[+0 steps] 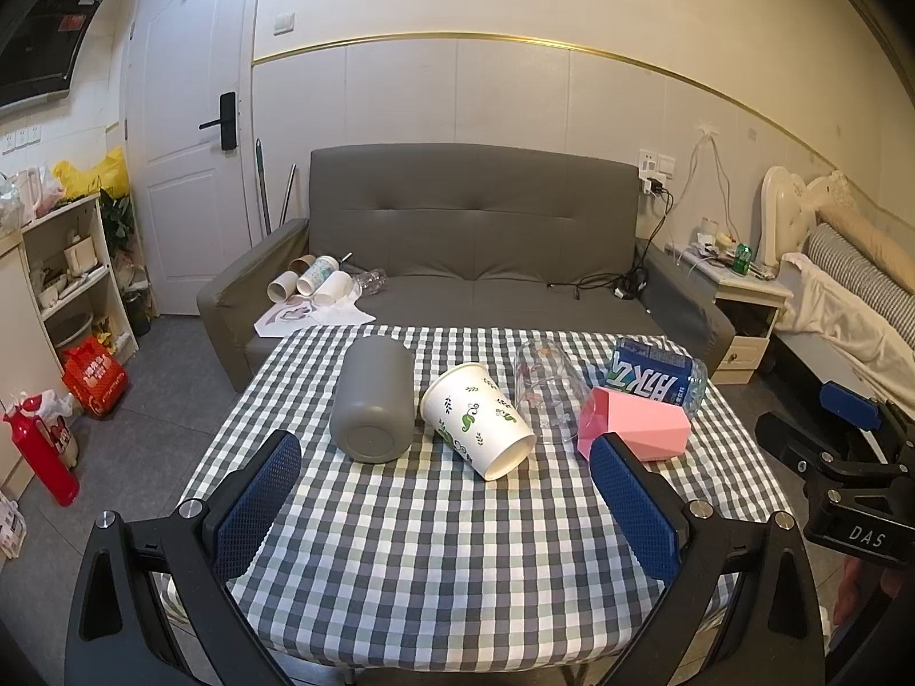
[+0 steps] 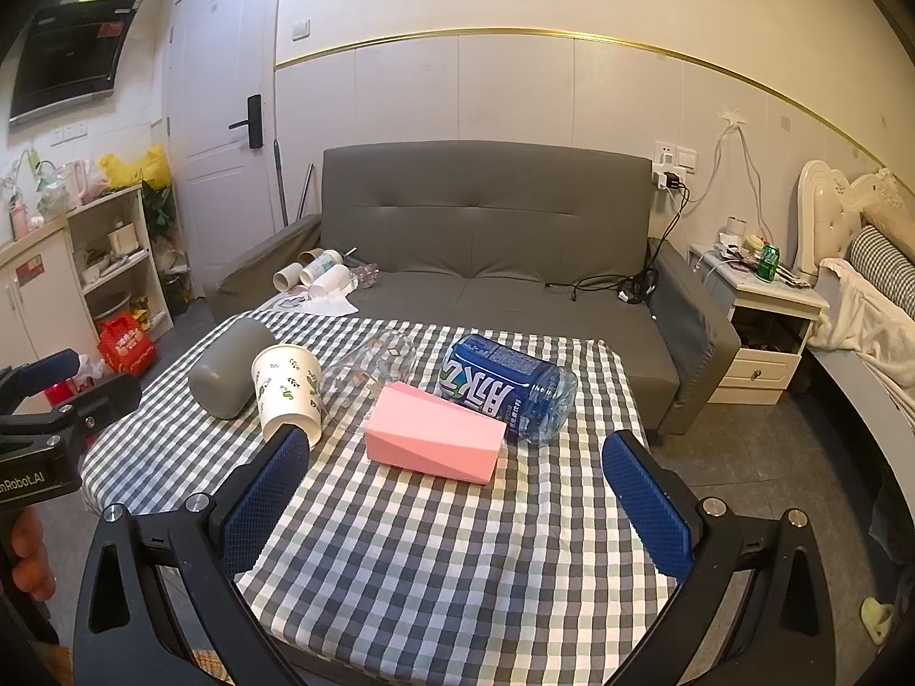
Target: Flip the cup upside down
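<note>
Now both my left gripper (image 1: 445, 491) and my right gripper (image 2: 456, 486) are spread wide and hold nothing, above the near part of the checkered tabletop (image 1: 434, 560). Ahead of them, apart from the fingers, the paper cup (image 1: 477, 420) lies on its side between the grey cup (image 1: 374, 400) and the pink cup (image 2: 437, 437). Bare cloth lies between these and the near edge.
</note>
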